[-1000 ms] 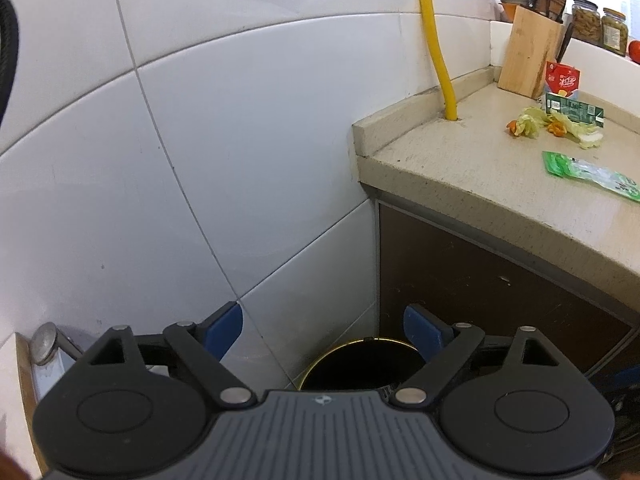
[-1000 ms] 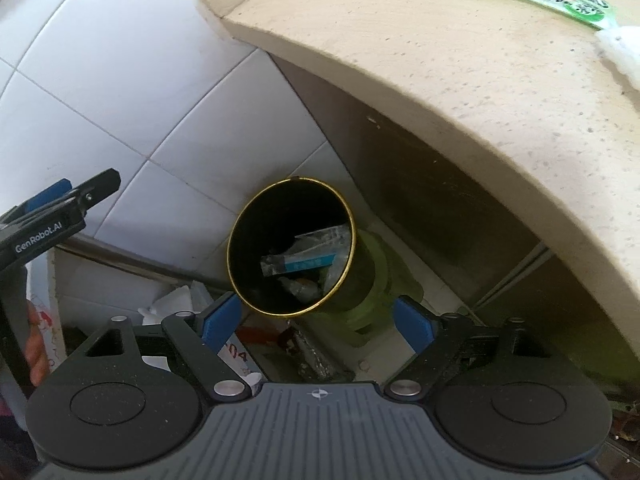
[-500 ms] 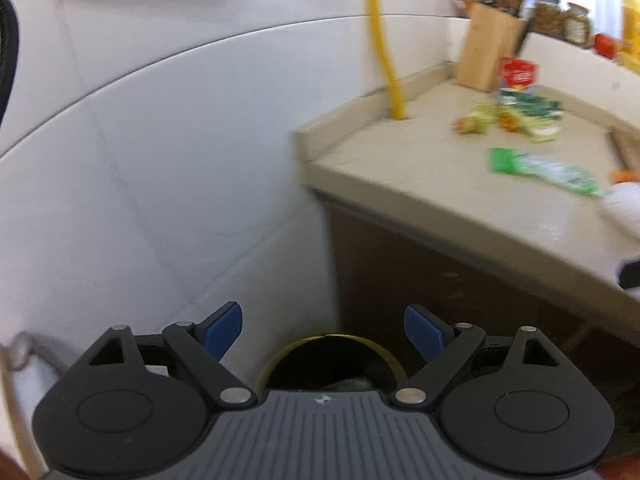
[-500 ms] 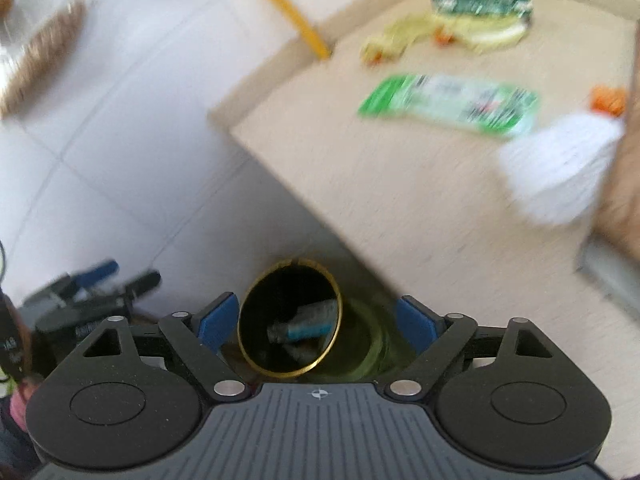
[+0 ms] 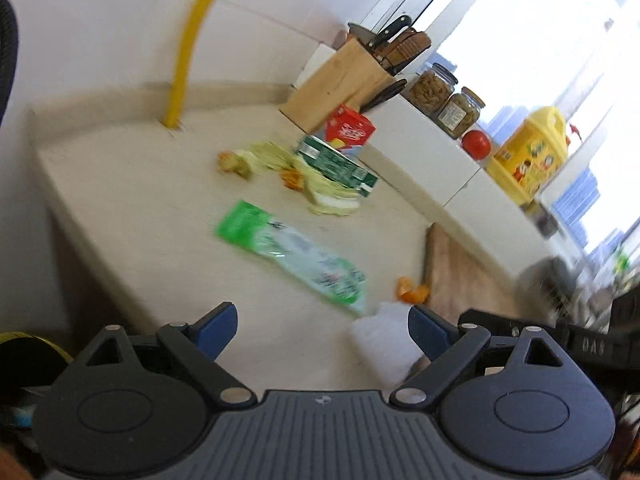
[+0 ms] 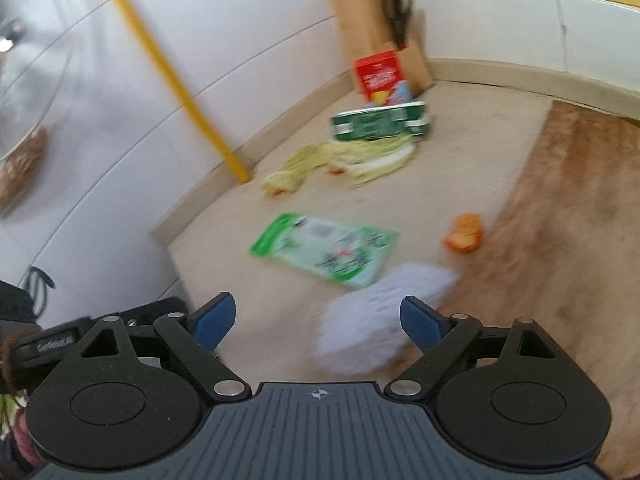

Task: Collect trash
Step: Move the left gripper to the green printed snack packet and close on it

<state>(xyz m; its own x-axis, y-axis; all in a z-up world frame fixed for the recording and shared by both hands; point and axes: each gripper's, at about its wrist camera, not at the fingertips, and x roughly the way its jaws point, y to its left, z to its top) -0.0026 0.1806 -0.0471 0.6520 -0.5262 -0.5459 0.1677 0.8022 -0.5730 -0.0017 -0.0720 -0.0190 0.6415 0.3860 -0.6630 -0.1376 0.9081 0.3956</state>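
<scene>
Both claws have swung up from the bin by the wall and now face the counter (image 6: 240, 288), so whatever was carried down there seems to be dropped and the next pickup is starting. The left gripper (image 5: 318, 330) has its jaws spread wide with nothing between them; the right gripper (image 6: 316, 322) is likewise spread and empty. Both views are smeared with motion. Only a sliver of the bin's yellow rim (image 5: 36, 340) shows at the lower left of the left view. The trash left lies on the counter: a crumpled white tissue (image 6: 376, 316) sits nearest, just ahead of the right claw and at the edge of the cutting board (image 6: 560, 240); the green wrapper (image 6: 324, 254) lies flat just beyond it; an orange peel (image 6: 464, 234) rests beside the board. Further back, by the yellow pipe (image 6: 172, 76), are cabbage scraps (image 6: 348, 158), a green box (image 6: 380, 122) and a red carton (image 6: 380, 76) against the knife block (image 6: 368, 20). The tissue looks like the next target for the right claw; being soft, it should crush easily into a pinch.
</scene>
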